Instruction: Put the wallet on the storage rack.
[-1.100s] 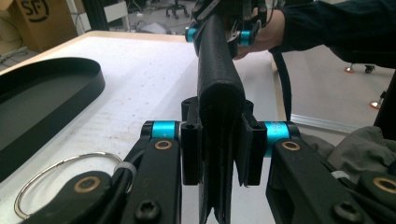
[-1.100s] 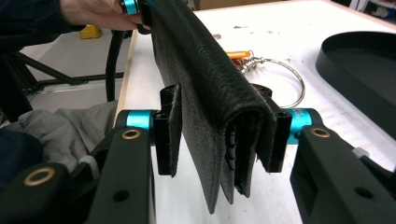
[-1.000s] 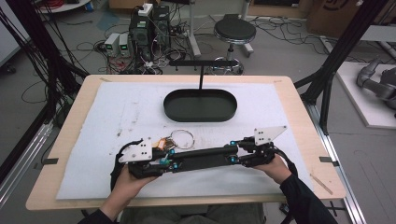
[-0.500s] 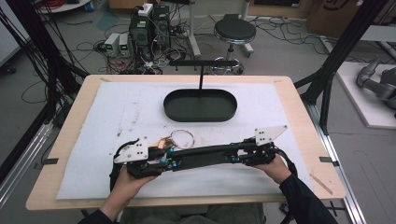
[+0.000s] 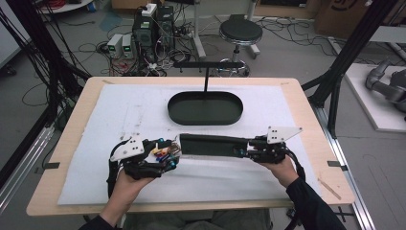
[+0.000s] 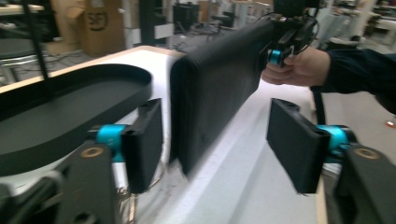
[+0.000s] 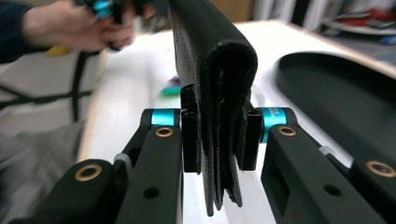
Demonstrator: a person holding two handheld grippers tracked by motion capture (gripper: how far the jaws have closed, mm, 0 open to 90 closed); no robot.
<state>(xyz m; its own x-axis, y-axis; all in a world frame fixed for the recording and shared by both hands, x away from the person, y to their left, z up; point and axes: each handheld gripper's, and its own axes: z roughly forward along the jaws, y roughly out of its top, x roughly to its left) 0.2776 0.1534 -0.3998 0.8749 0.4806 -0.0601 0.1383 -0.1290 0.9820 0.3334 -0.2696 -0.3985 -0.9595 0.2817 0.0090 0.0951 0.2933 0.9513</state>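
Note:
A long black folded pouch lies level between the two grippers, just in front of the oval tray. My right gripper is shut on its right end; in the right gripper view the jaws pinch the folded layers of the pouch. My left gripper stands open at the pouch's left end. In the left gripper view the pouch's end hangs between the wide-apart pads without touching them. The right hand shows beyond it.
A black oval tray with a T-shaped stand sits at the middle back of the white mat. Small coloured items lie by the left gripper. The table's front edge runs close under both hands.
The left gripper has opened and let go of the pouch's left end. The pouch, now held by the right gripper alone, has risen and shows a broader face than before.

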